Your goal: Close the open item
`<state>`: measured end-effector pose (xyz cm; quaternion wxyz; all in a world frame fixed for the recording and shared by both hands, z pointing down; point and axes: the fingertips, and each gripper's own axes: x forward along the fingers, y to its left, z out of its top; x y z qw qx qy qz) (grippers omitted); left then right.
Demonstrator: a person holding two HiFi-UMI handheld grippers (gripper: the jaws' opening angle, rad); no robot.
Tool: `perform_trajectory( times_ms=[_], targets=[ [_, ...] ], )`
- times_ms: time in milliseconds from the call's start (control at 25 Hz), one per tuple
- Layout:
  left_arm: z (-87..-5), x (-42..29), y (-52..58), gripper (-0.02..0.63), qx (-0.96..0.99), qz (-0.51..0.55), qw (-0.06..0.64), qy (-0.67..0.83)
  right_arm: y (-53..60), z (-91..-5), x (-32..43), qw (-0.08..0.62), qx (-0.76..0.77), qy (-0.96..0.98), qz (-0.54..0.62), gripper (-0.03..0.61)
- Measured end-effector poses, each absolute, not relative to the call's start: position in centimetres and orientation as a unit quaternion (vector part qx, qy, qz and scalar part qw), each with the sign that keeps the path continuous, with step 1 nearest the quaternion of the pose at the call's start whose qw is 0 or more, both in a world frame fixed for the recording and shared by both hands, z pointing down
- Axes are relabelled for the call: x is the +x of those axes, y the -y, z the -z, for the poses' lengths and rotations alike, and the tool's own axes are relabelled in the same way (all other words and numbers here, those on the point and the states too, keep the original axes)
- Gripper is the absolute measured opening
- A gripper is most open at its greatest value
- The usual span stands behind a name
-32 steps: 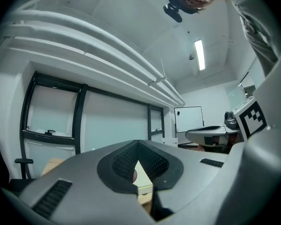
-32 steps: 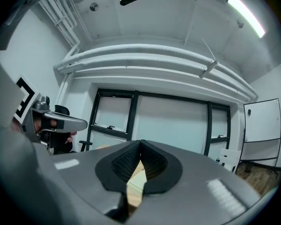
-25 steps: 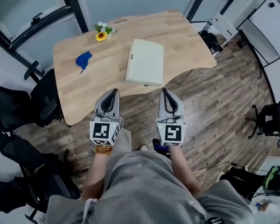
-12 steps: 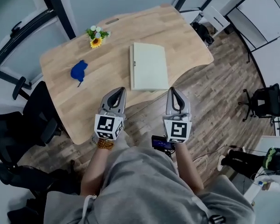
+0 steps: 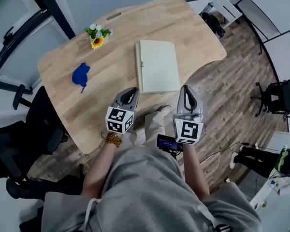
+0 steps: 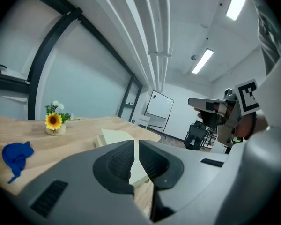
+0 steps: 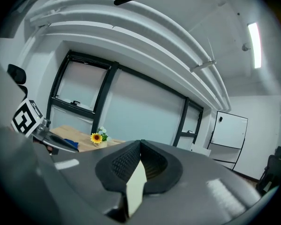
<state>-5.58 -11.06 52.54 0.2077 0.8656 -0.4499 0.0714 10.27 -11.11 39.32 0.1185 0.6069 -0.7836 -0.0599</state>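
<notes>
- Book [image 5: 158, 65]: a pale, flat slab on the table [image 5: 111, 42], just ahead of both grippers and in the gap between their tips. Its spine side faces the left gripper. Its near end lies close to the table edge nearest the grippers.
- From above it looks flat, with no raised cover. Whether a cover stands slightly open cannot be told.
- Left gripper [image 5: 131, 94]: jaws drawn in to a thin slit with nothing between them, tip just short of the book's near spine-side corner.
- Right gripper [image 5: 189, 93]: jaws fully together and empty, tip just outside the book's other near corner.
- Step in hand, as judged: the approach, with no contact yet. To do it well, bring one closed tip over the free long edge, on the right gripper's side. Press straight down rather than forward, so the book does not slide. The left tip can steady the spine side.
- Risk: a sideways push could move the book toward the near table edge.
- Beyond the left gripper: a blue object [image 5: 80, 75], and farther off a small sunflower pot [image 5: 96, 35], both well clear of the book.
</notes>
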Motion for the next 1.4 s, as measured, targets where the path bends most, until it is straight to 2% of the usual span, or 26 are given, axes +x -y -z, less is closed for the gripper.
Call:
perform_trajectory(
  times_ms=[160, 280, 360, 680, 840, 1080, 1400],
  targets=[
    [-56.0, -5.8, 13.4, 0.015, 0.849, -0.084, 0.236, 0.465, 12.9, -40.6, 10.1, 0.124, 0.595, 0.792, 0.059, 0.011],
    [-58.5, -5.5, 14.6, 0.059, 0.843, -0.099, 0.259, 0.461, 14.3, -41.3, 10.7, 0.129, 0.593, 0.793, 0.054, 0.011],
    [-60.1, -5.4, 15.4, 0.065, 0.837, -0.11, 0.275, 0.459, 15.5, -41.5, 11.0, 0.129, 0.59, 0.795, 0.051, 0.011],
    [-66.9, -3.8, 16.0, 0.114, 0.803, -0.123, 0.392, 0.431, 17.5, -43.0, 10.6, 0.138, 0.575, 0.806, 0.038, 0.011],
    [-68.8, -2.8, 16.0, 0.117, 0.804, -0.153, 0.396, 0.418, 17.9, -43.5, 10.5, 0.144, 0.571, 0.808, 0.031, 0.011],
    [-69.2, -1.2, 16.2, 0.117, 0.805, -0.142, 0.419, 0.396, 17.8, -44.3, 11.5, 0.155, 0.575, 0.803, 0.023, 0.011],
    [-64.8, 0.1, 16.2, 0.103, 0.848, -0.114, 0.373, 0.36, 16.7, -46.7, 12.3, 0.173, 0.566, 0.806, 0.008, 0.011]
  ],
)
